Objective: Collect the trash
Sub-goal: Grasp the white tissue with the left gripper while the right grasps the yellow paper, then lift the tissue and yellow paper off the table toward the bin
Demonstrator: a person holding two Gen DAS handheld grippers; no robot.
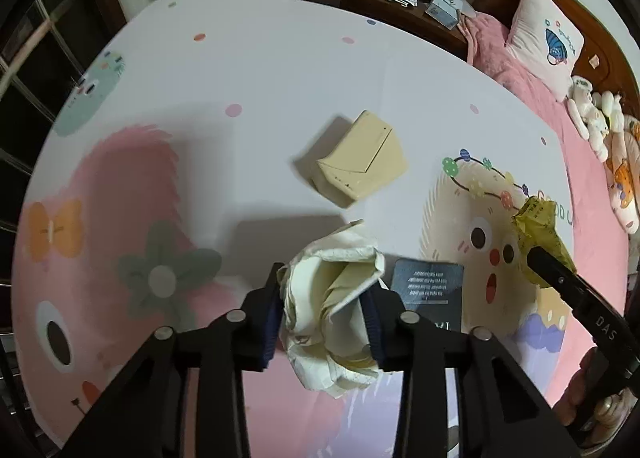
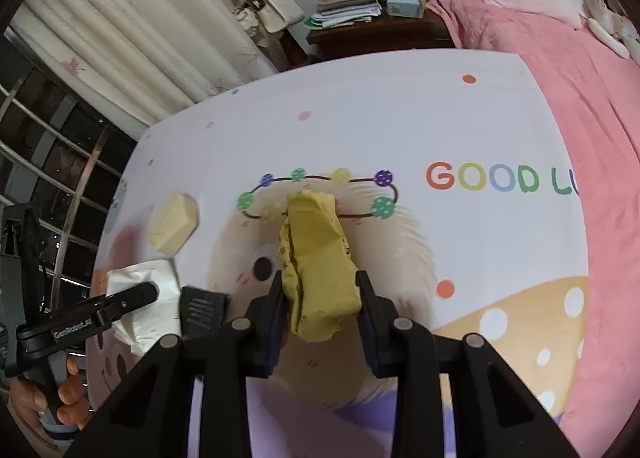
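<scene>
Here, cream box (image 1: 360, 160) closed, contents unseen

crumpled wrapper (image 1: 336, 314): on the counter (image 1: 280, 70), near edge, between the left gripper (image 1: 325, 322) pads
card (image 1: 430, 290): just right of that wrapper, flat on the counter
folded box (image 1: 358, 160): farther in, mid counter
wadded paper (image 2: 316, 258): right of the card, between the right gripper (image 2: 320, 318) pads
bed (image 2: 580, 106): right of the counter
nightstand (image 2: 380, 30): beyond the far edge
</scene>
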